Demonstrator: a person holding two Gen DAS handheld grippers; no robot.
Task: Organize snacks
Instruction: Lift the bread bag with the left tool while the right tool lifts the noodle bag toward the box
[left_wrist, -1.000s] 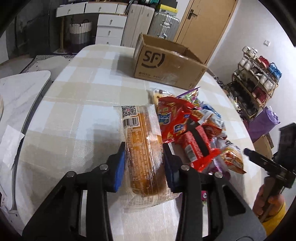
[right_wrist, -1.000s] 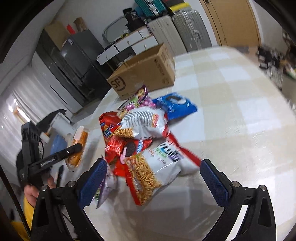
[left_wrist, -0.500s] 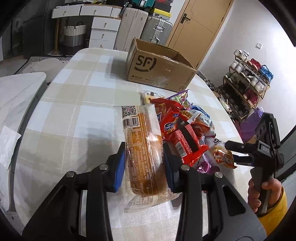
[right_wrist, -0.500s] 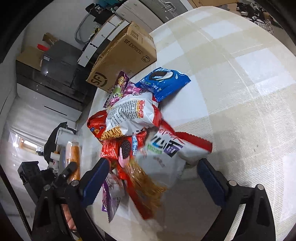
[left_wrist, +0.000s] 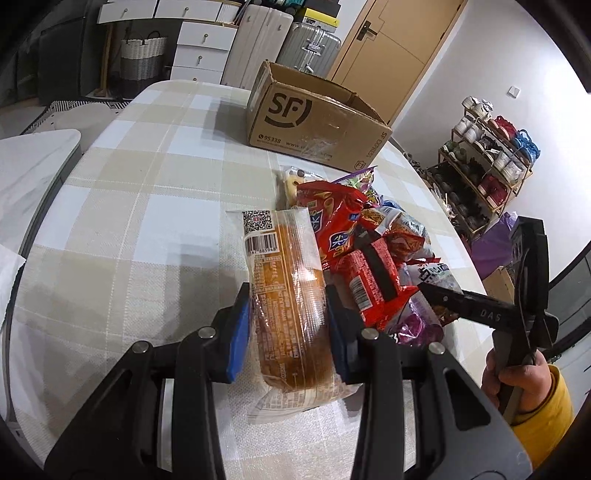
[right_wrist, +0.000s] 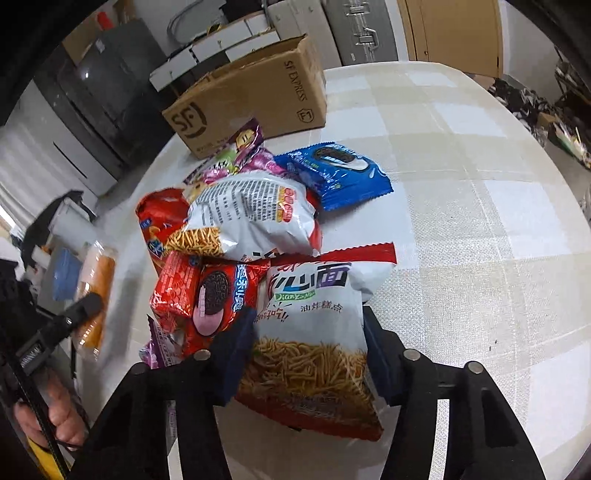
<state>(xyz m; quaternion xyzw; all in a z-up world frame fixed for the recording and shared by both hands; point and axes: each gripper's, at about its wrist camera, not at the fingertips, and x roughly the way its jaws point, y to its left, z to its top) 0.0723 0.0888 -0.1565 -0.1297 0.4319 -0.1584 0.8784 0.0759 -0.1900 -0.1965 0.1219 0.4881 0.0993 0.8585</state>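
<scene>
My left gripper (left_wrist: 288, 317) is shut on a clear-wrapped loaf of bread (left_wrist: 284, 273) that lies lengthwise on the checked tablecloth (left_wrist: 147, 221). Right of it sits a pile of snack bags: a red biscuit pack (right_wrist: 207, 295), a blue cookie pack (right_wrist: 332, 173) and a white noodle bag (right_wrist: 251, 214). My right gripper (right_wrist: 304, 350) has its jaws closing. Both pads press the sides of a white and red fried-noodle snack bag (right_wrist: 314, 288) at the pile's near edge. An open cardboard box (left_wrist: 317, 122) stands beyond the pile.
A person's hand in a yellow sleeve (left_wrist: 532, 391) holds the right tool. A shoe rack (left_wrist: 487, 162) stands off the table's right edge. Suitcases (left_wrist: 310, 44), white drawers (left_wrist: 199, 48) and a wooden door (left_wrist: 399, 40) line the far wall.
The right gripper came down and forward onto the noodle snack bag, and its wide jaws narrowed onto the bag's sides. The left gripper kept its hold on the bread and barely moved.
</scene>
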